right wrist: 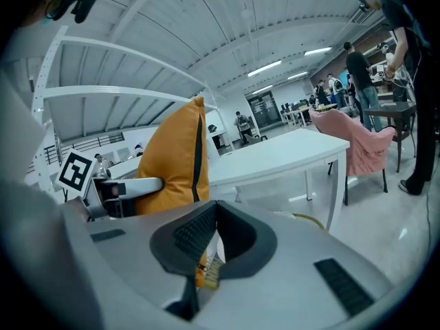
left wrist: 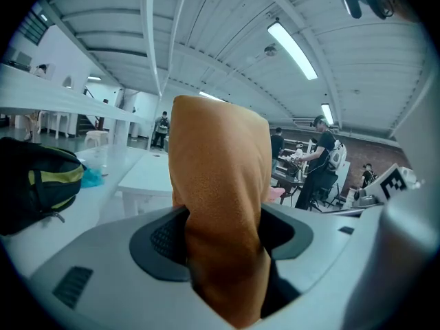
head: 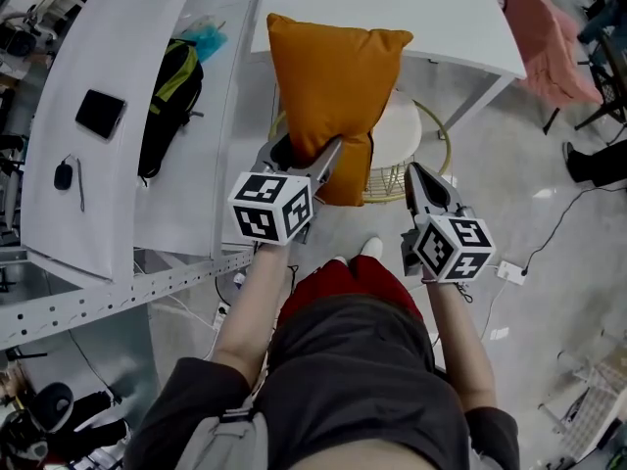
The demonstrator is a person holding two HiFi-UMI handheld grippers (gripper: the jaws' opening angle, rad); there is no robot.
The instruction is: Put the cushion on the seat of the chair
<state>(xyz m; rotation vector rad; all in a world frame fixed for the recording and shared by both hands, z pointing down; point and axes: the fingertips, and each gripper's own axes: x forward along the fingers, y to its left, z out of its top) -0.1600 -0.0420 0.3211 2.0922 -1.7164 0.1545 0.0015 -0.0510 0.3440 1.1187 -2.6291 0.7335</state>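
as left tongs [head: 305, 155] clamp it, cushion [head: 333, 71] upright

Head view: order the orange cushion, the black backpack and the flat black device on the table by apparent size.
1. orange cushion, largest, though it is held up nearer the camera, which inflates it.
2. black backpack.
3. flat black device, clearly smallest.
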